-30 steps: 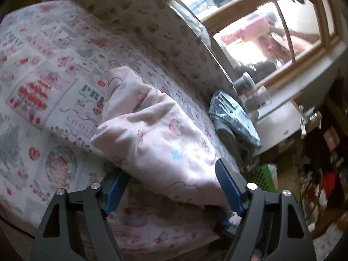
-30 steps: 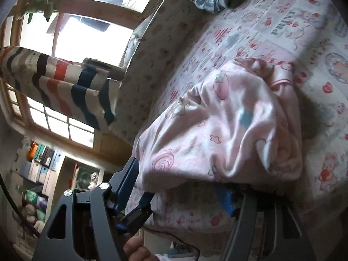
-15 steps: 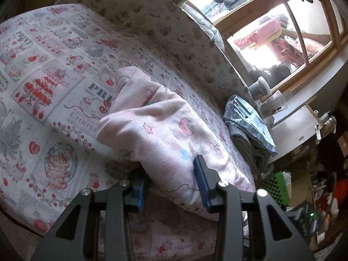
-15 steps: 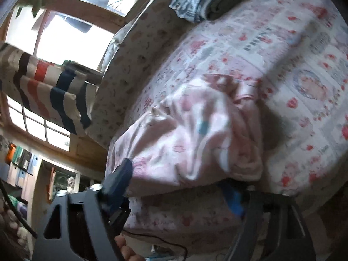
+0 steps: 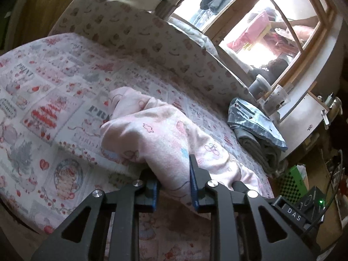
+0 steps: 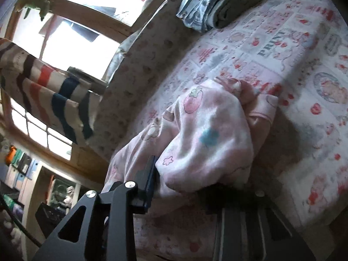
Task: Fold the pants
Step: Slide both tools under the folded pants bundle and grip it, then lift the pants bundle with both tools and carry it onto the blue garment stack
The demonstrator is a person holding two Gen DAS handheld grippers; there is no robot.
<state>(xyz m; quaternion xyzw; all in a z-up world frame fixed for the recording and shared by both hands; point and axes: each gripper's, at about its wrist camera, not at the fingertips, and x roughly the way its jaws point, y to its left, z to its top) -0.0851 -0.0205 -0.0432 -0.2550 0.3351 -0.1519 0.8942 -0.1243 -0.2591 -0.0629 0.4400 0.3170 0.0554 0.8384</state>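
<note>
Left wrist: patterned bedsheet (image 5: 54,108), wooden window (image 5: 271,32) behind; both grippers (image 5: 174,180) (image 6: 195,187) pinching pink pants (image 5: 165,134).

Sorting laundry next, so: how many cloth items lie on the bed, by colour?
Pink pants: 1
Blue-grey folded cloth: 1
Grey folded cloth: 1
Total: 3

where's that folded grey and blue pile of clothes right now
In the left wrist view, the folded pile sits at the bed's right edge below the window, right of the pink pants.
</note>
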